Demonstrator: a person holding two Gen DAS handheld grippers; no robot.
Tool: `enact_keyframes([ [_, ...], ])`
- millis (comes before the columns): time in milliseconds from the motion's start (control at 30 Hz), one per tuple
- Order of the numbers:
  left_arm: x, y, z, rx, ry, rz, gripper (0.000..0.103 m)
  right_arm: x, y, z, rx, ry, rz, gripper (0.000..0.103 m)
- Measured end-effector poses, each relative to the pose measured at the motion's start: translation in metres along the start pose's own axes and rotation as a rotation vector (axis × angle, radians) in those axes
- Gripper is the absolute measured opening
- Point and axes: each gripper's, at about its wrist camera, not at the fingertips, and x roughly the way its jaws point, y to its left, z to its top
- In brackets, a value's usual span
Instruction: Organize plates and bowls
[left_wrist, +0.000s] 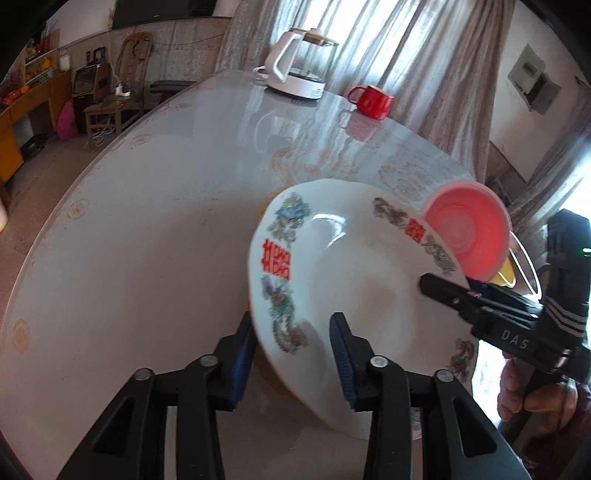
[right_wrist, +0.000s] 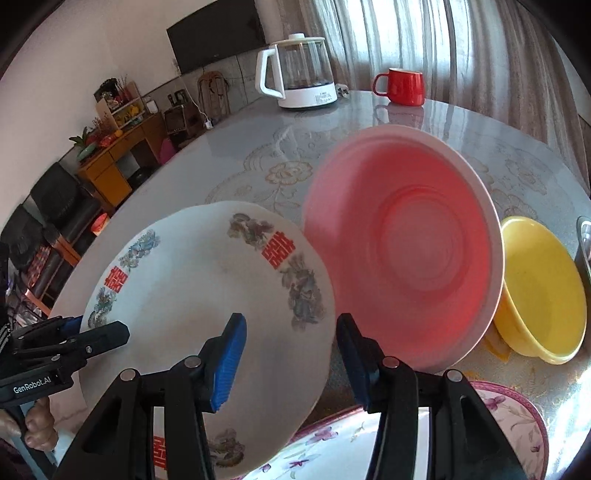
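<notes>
the left tongs (left_wrist: 291, 354) pinch the tilted white plate (left_wrist: 369, 295) at its 7 o'clock rim. the right tongs (right_wrist: 291, 354) pinch the pink bowl (right_wrist: 406, 251), its rim overlapping the plate's. a yellow bowl (right_wrist: 543, 288) sits at 3 o'clock and a floral plate (right_wrist: 517, 417) below. kettle (right_wrist: 299, 74) and mug (right_wrist: 400, 86) stand at 12, with bare bench (left_wrist: 147, 240) at 9.

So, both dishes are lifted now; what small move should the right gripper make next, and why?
Probably shift the right gripper toward the yellow bowl and lower the pink bowl into it. The pink bowl hangs tilted in its grip, close by the white plate, and the yellow bowl sits empty on the table just beside it, so nesting them seems nearest.
</notes>
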Motion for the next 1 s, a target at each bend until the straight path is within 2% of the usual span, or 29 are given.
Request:
enact_keyframes([
  [33, -0.001, -0.002, 0.0, 0.005, 0.0, -0.002, 0.038, 0.004, 0.0, 0.0, 0.004, 0.014, 0.03, 0.052],
  [300, -0.018, -0.009, -0.005, 0.051, -0.084, 0.009, 0.038, 0.007, -0.003, -0.002, -0.002, 0.005, 0.056, 0.047],
  [433, -0.025, -0.009, -0.002, 0.039, -0.098, -0.02, 0.039, -0.004, 0.004, -0.004, -0.046, -0.051, 0.071, 0.043],
  [500, -0.025, -0.011, -0.004, 0.062, -0.116, 0.0, 0.039, -0.007, 0.012, -0.002, -0.076, -0.069, 0.091, 0.043],
  [567, -0.022, -0.008, -0.005, 0.032, -0.099, -0.018, 0.04, -0.005, 0.019, -0.003, -0.112, -0.066, 0.083, 0.042],
  [1000, -0.057, -0.018, -0.014, 0.052, -0.221, -0.017, 0.04, -0.033, 0.033, -0.006, -0.111, -0.123, 0.152, 0.041],
])
